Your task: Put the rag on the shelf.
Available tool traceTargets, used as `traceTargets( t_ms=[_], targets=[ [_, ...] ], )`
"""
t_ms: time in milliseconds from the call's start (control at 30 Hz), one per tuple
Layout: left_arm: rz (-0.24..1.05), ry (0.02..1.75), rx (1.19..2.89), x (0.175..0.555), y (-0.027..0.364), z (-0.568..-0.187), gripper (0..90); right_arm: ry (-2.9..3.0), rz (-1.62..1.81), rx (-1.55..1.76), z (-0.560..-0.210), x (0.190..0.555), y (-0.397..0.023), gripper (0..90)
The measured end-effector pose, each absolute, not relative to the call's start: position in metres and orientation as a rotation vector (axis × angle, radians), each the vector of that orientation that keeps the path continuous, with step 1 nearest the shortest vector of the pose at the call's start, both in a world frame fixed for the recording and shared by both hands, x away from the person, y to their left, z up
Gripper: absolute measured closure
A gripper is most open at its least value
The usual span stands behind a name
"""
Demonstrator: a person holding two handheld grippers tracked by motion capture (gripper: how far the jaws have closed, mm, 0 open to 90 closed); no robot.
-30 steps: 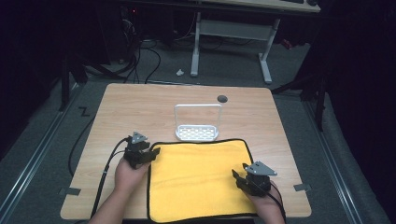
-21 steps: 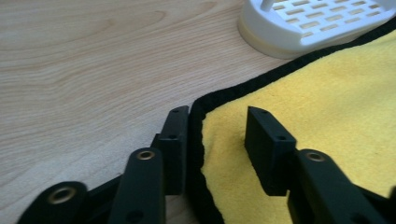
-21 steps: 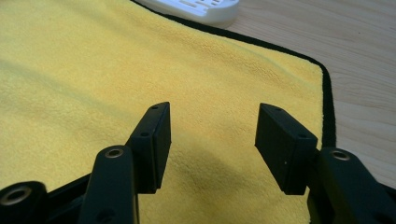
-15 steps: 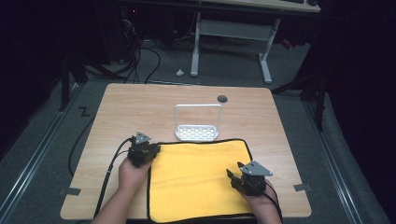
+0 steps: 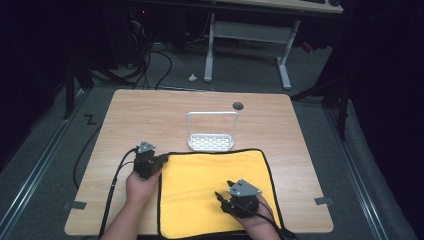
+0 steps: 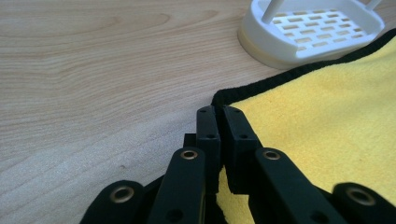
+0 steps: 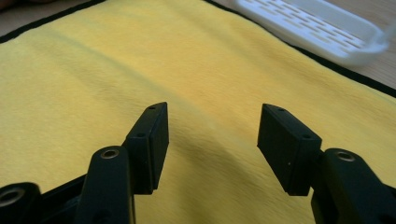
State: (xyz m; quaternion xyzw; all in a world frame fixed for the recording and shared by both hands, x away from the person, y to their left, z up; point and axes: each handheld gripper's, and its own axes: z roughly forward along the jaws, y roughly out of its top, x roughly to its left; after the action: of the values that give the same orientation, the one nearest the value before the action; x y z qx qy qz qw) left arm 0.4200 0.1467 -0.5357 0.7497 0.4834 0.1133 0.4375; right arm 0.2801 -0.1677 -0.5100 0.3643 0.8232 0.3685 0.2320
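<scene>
Pinching the black-edged left border of the yellow cloth (image 5: 215,192) with the left gripper (image 6: 218,122), jaws just clamping shut; hovering over the cloth's near right part with the right gripper (image 7: 212,140), jaws just spreading wide, nothing between.

- The cloth (image 5: 215,190) lies on the surface (image 5: 150,115), near its front edge.
- The rack (image 5: 211,141) stands just behind the cloth, touching its far edge.
</scene>
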Motion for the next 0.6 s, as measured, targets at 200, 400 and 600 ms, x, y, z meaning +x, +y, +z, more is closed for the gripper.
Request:
traceTargets(
  t_ms=[200, 400, 600],
  targets=[
    [0.255, 1.223, 1.828, 0.421, 0.151, -0.537, 85.4, 2.357, 1.003, 0.914, -0.517, 0.278, -0.127, 45.2],
    [0.253, 1.218, 1.819, 0.420, 0.152, -0.536, 85.2, 2.455, 1.030, 0.892, -0.520, 0.280, -0.091, 46.6],
    [0.247, 1.219, 1.817, 0.421, 0.152, -0.537, 85.0, 2.508, 1.047, 0.837, -0.524, 0.277, -0.055, 43.1]
  ],
)
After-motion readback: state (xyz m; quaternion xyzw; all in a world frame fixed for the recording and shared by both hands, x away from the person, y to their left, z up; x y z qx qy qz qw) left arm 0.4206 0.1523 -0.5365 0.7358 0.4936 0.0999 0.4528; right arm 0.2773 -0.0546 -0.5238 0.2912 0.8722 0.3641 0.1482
